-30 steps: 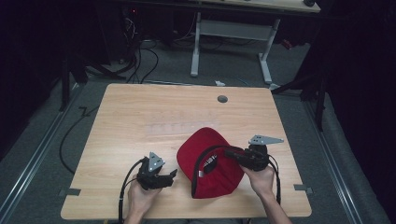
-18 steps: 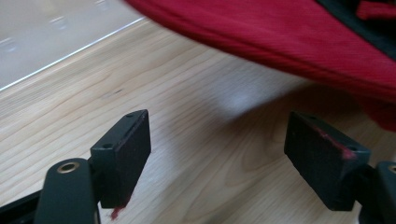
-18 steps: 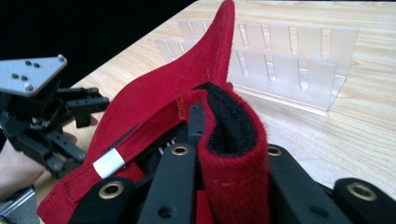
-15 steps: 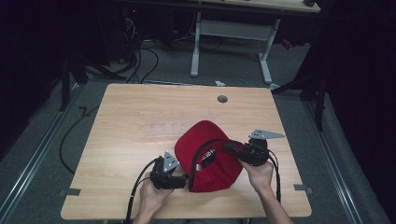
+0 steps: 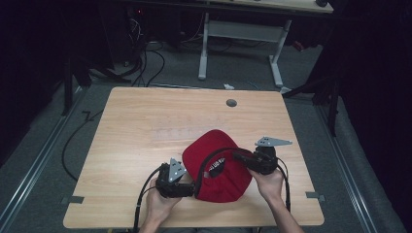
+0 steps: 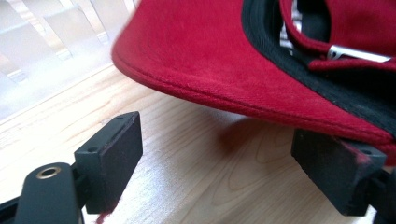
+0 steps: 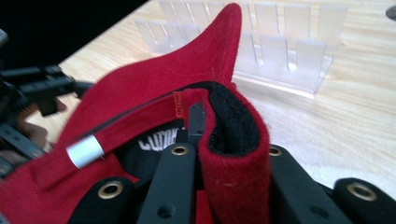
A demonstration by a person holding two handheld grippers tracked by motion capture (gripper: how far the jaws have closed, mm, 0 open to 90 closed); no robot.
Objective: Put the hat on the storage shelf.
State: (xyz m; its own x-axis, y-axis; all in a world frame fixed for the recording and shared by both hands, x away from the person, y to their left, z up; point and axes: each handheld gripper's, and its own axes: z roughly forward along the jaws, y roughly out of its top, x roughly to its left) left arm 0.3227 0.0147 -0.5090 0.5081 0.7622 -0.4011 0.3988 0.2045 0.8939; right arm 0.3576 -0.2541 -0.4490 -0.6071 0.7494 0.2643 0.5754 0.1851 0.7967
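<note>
A red baseball cap is held at the near edge of the wooden table, between the two grippers, with its underside turned up. The right gripper is seen clamped on the back rim of the cap: in the right gripper view the jaws are pressed together on a fold of red cloth with its black sweatband. The left gripper is placed just beside the cap's brim. Its jaws have just been opening and stand wide apart; the brim hangs above and just beyond them, and nothing is gripped. Red lint is seen on both pads.

Much of the cap's crown is cut off in both gripper views, and its front cannot be seen. The far part of the left gripper view is washed out by glare, so that the clear acrylic rack standing on the table is only faintly made out there.

White lettering is printed on the black inner lining, but it is partly hidden by the strap and cannot be read with certainty. A small orange tag is sewn at the rim; its writing is too small to read. A metal clip is fitted on the adjusting strap.
</note>
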